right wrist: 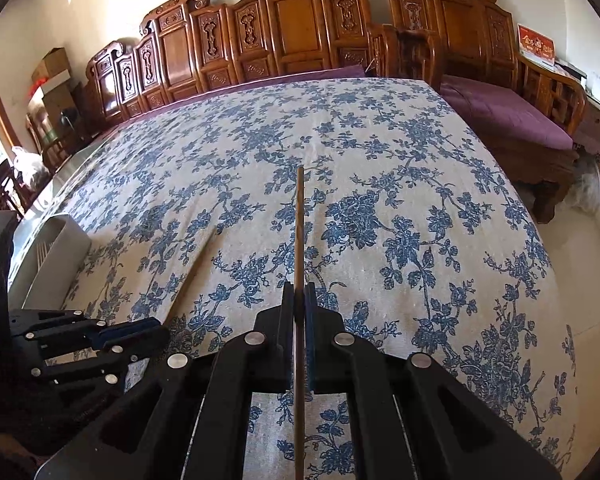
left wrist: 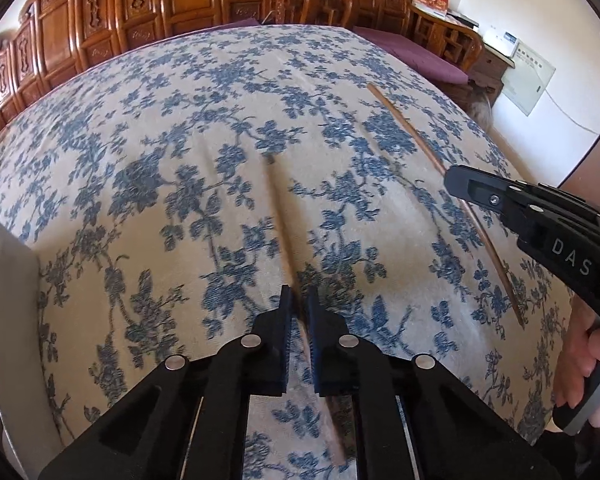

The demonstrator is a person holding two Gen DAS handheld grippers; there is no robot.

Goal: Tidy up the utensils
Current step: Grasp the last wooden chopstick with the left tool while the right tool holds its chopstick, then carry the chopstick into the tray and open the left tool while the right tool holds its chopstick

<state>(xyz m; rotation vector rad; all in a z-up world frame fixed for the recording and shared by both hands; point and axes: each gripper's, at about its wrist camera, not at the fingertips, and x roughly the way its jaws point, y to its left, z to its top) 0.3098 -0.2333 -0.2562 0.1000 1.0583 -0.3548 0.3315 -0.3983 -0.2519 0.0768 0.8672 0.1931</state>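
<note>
Chopsticks (right wrist: 299, 220): two counted, both slender, straight wooden sticks over the bench.

Far left: one grey container (left wrist: 8, 280) stands at the bench edge; its contents cannot be made out.

Left of centre: left tongs (left wrist: 298, 296) are clenched on the pale chopstick (left wrist: 274, 208). This stick is light tan and motion-blurred. It passes through the narrow slot between the pads and runs on away from the camera, low over the cloth. Whether its far tip rests on the cloth cannot be told. In the right wrist view the same stick slants up and to the right from those tongs.

Centre to right: the brown chopstick (left wrist: 416, 140) is darker and reddish-brown, with a blunt far end. Right tongs (right wrist: 299, 286) grasp it partway along its length, pads pressed on both sides. The stick extends beyond the pads in both directions and points toward the far side of the bench.

Far right: one hand (left wrist: 580, 344) grips the handle of the right tongs.

Surface: one tablecloth (left wrist: 160, 140), cream with a blue floral print, covers the bench. Carved wooden seats (right wrist: 292, 28) line the far side.
</note>
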